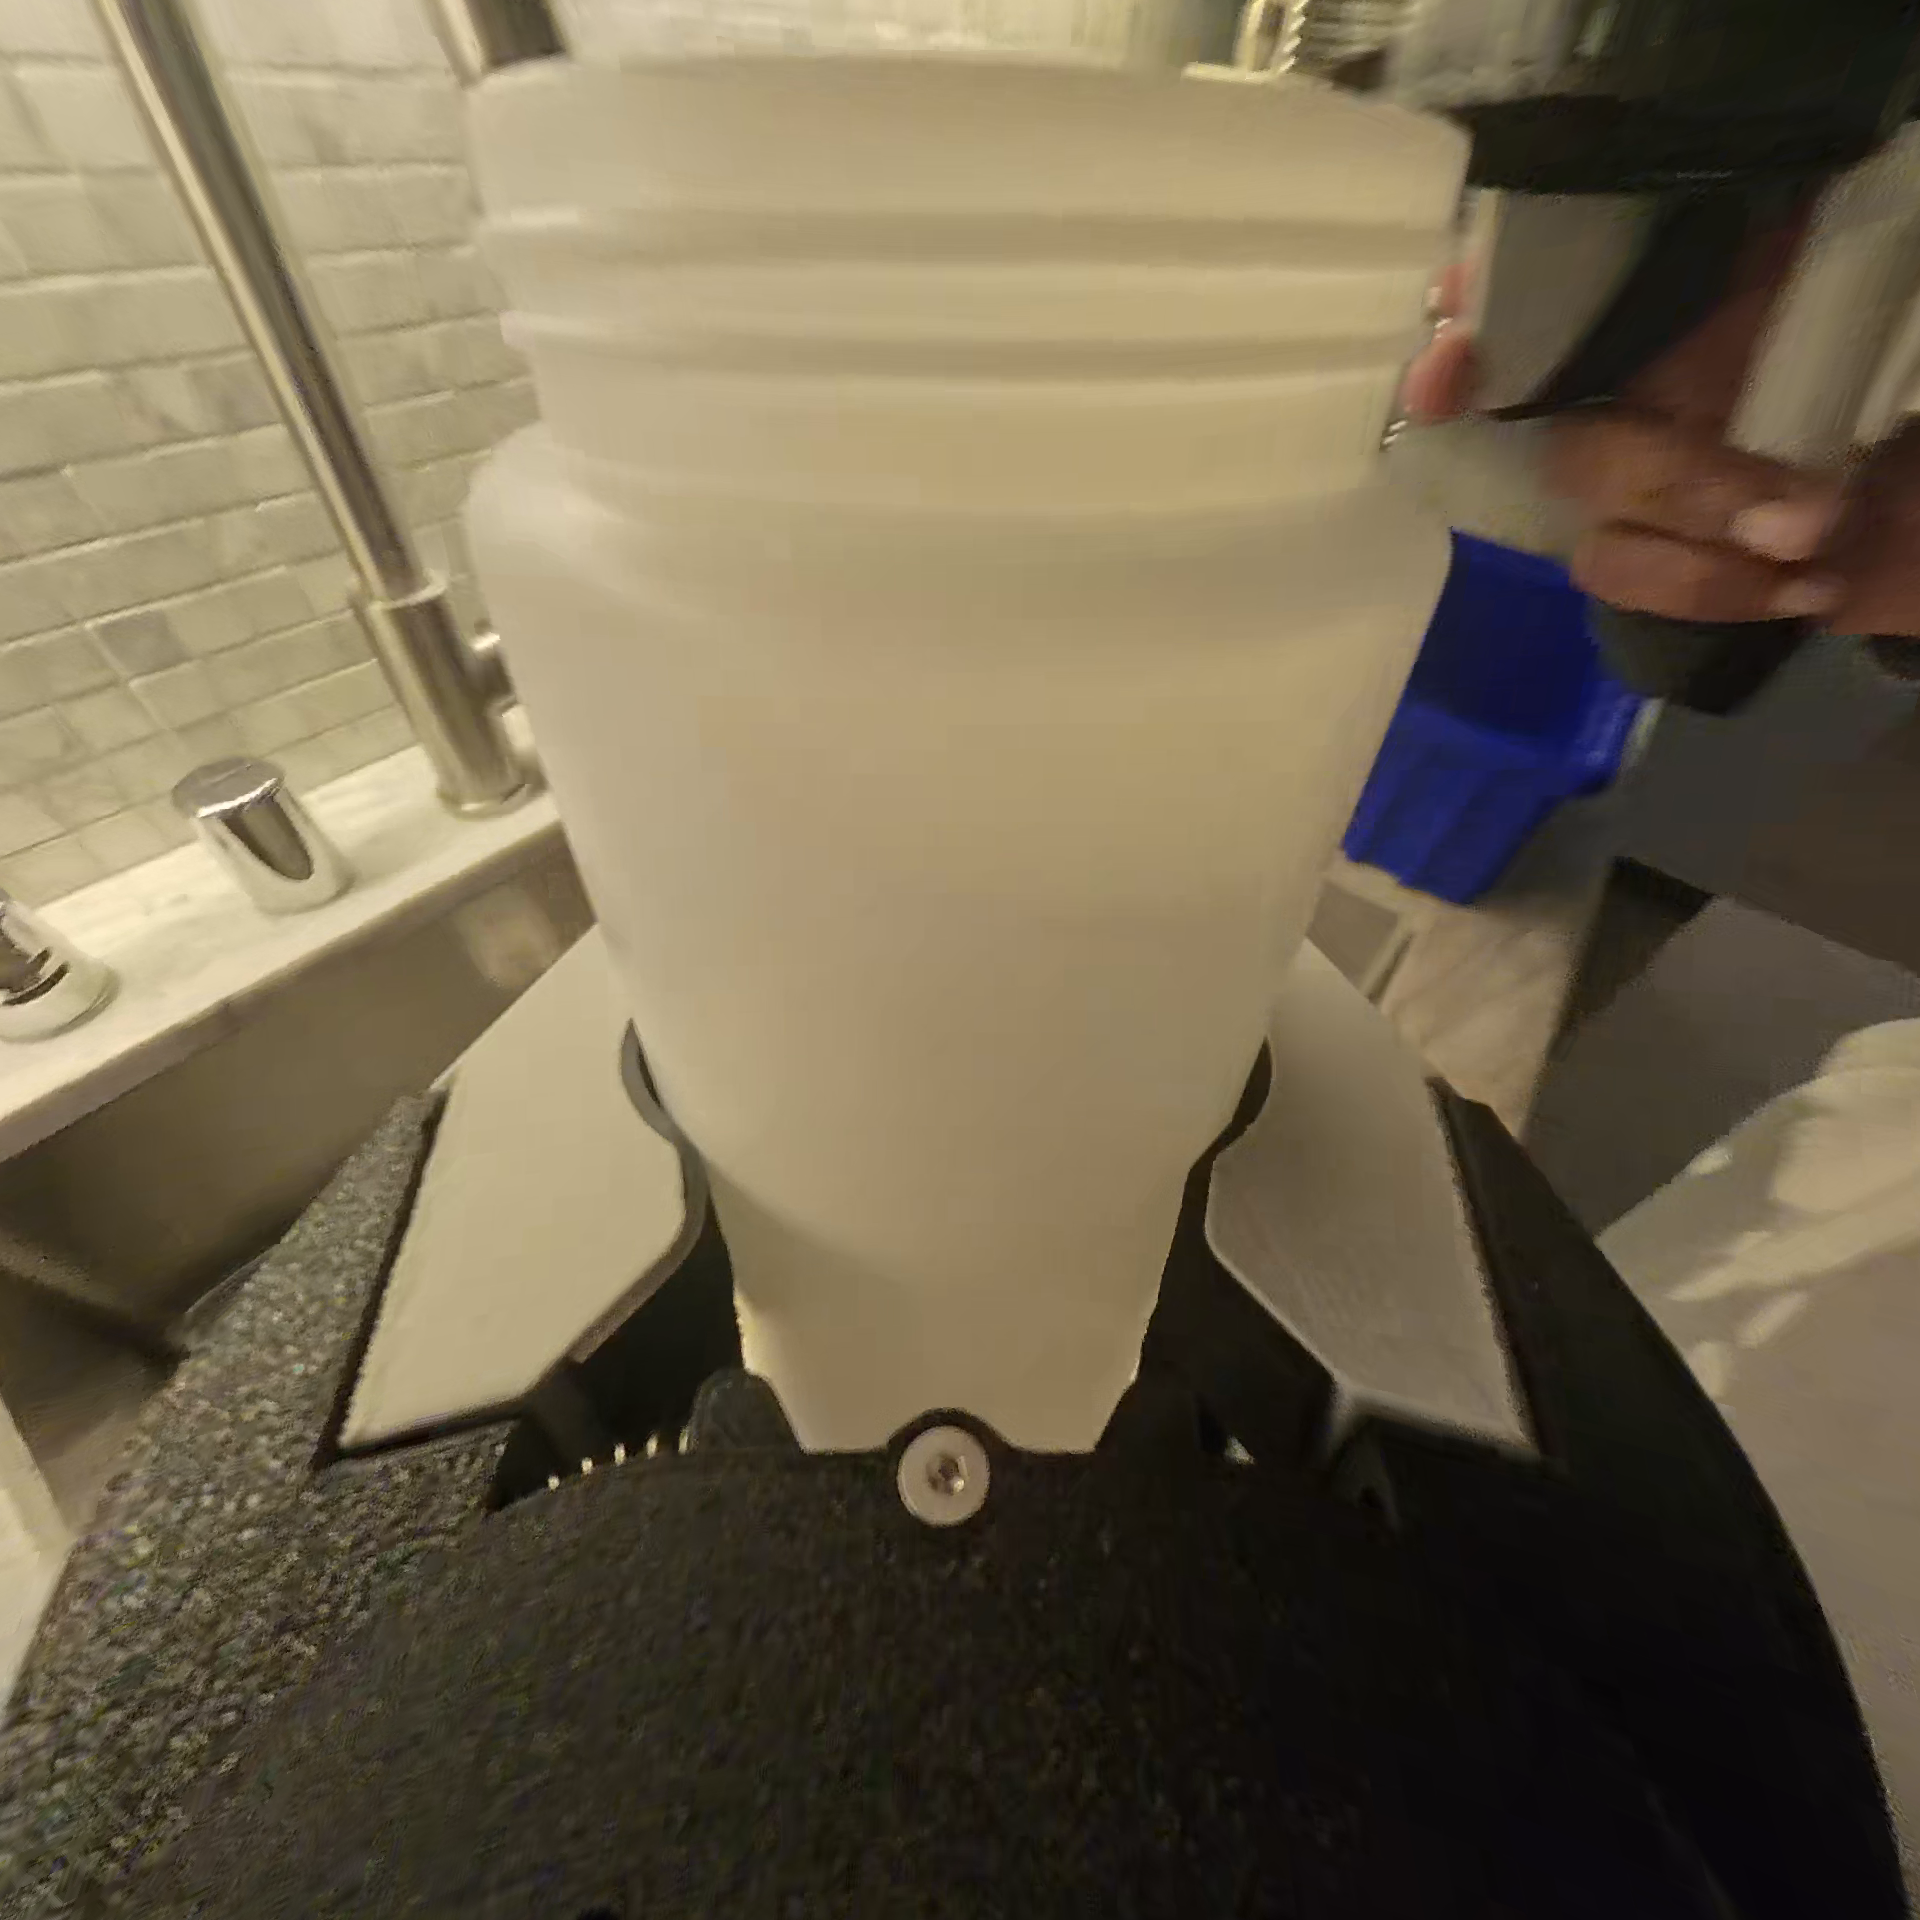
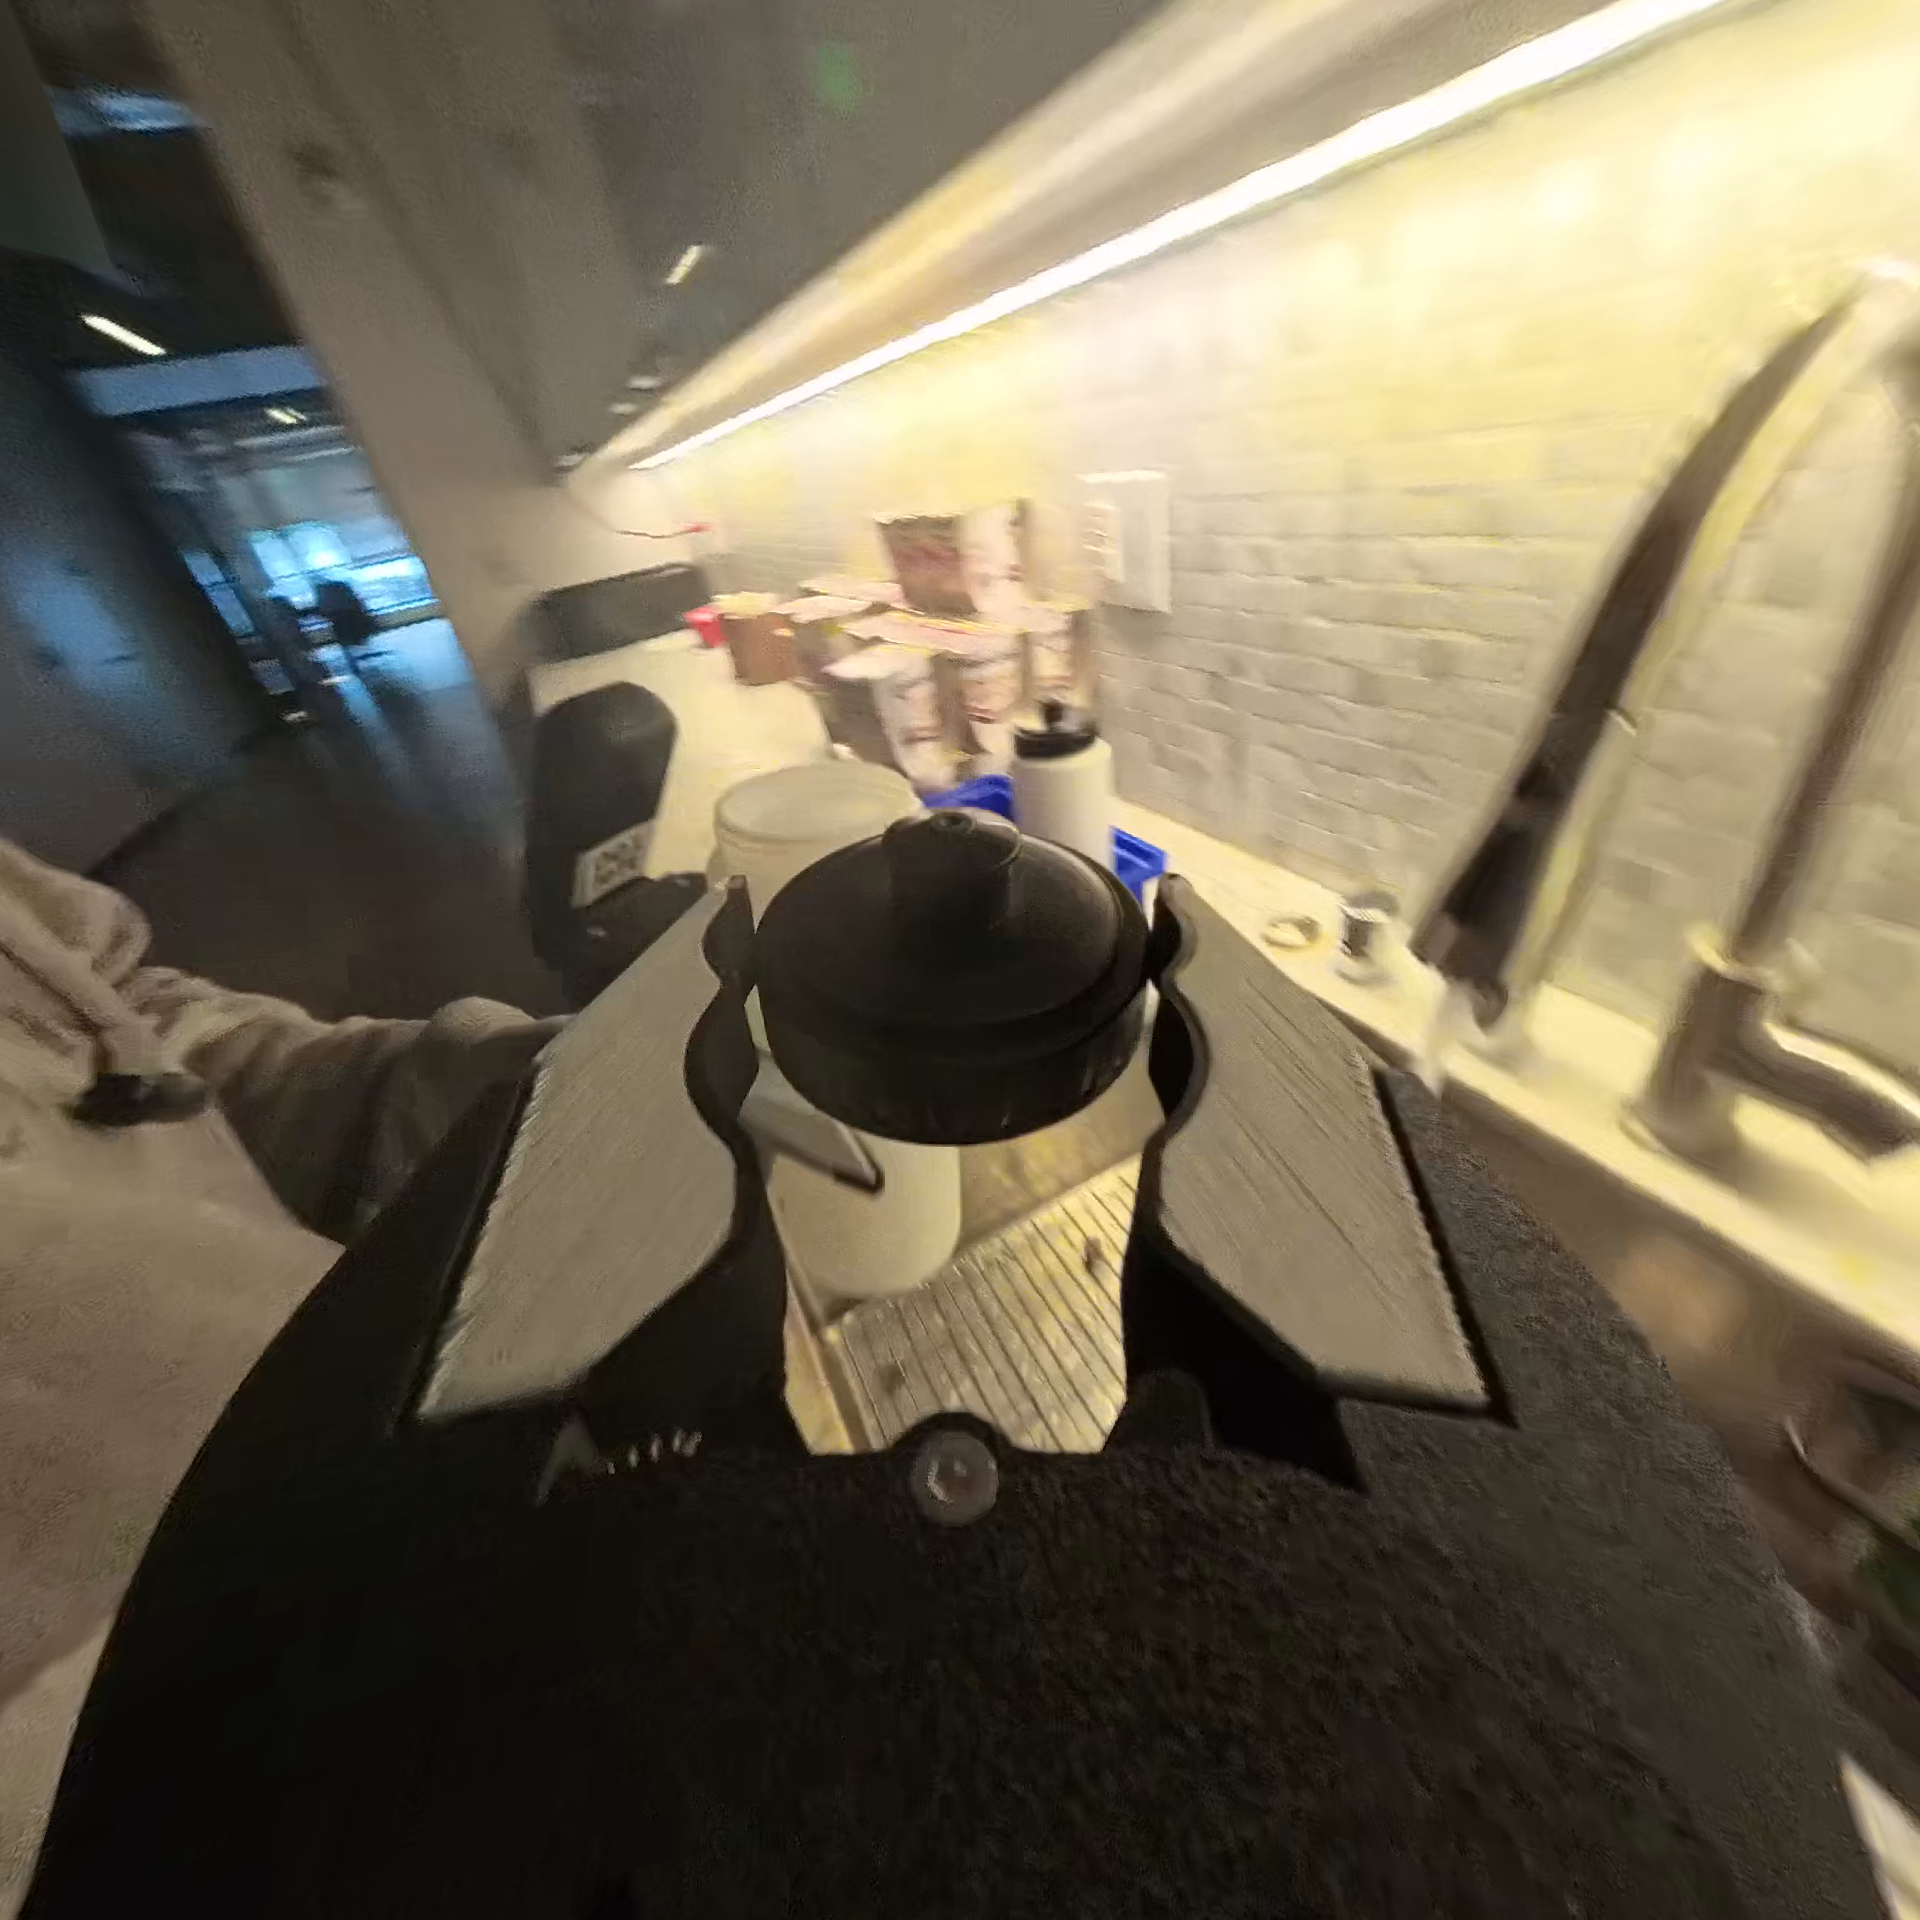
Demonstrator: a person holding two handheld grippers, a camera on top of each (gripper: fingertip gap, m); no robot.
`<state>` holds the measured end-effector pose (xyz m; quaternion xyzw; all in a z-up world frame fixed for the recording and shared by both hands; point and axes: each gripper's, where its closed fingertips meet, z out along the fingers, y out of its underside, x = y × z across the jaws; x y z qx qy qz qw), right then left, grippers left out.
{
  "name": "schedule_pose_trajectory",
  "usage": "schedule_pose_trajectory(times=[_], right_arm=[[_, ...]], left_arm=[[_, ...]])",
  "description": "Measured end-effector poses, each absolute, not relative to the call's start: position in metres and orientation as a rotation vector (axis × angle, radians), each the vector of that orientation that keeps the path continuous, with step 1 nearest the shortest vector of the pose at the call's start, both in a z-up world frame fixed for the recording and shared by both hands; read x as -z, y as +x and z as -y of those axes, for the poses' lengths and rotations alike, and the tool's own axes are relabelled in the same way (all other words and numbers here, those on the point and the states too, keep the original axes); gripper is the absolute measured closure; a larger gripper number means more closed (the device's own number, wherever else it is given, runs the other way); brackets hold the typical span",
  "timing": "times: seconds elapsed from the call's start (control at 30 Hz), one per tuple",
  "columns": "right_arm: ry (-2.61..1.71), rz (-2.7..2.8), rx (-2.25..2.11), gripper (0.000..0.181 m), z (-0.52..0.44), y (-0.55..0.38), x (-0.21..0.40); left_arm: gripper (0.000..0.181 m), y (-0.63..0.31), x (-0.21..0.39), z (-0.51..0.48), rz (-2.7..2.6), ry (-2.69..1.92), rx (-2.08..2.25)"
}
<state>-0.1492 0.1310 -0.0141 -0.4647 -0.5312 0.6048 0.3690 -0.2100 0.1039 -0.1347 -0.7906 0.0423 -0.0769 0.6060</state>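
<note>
My left gripper [image 1: 945, 1060] is shut on a white translucent plastic bottle [image 1: 956, 727], gripping its lower body. The bottle's threaded neck [image 1: 956, 281] is uncapped and points away from the camera. My right gripper [image 2: 951, 997] is shut on a black screw cap with a spout [image 2: 951, 987]. In the right wrist view the white bottle [image 2: 810, 831] shows just behind and below the cap, held by the left gripper [image 2: 603, 821]. In the left wrist view the right gripper [image 1: 1662, 260] and a hand [image 1: 1714, 540] are blurred at the upper right, beside the bottle's neck.
A steel faucet [image 1: 312, 416] and a chrome cap [image 1: 260, 831] stand on the marble ledge by the tiled wall. A blue bin [image 1: 1475, 748] sits to the right. Below is a sink with a ribbed grid [image 2: 987, 1320]. Another capped white bottle [image 2: 1060, 790] and boxes [image 2: 935, 623] stand farther along the counter.
</note>
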Motion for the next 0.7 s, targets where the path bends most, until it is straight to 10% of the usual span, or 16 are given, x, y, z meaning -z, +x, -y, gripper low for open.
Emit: schedule_pose_trajectory(times=[0.7], right_arm=[[-0.688, 2.000, -1.830, 0.106, -0.023, -0.146, -0.056]], left_arm=[[0.079, -0.098, 0.045, -0.085, -0.401, -1.710, 0.482]])
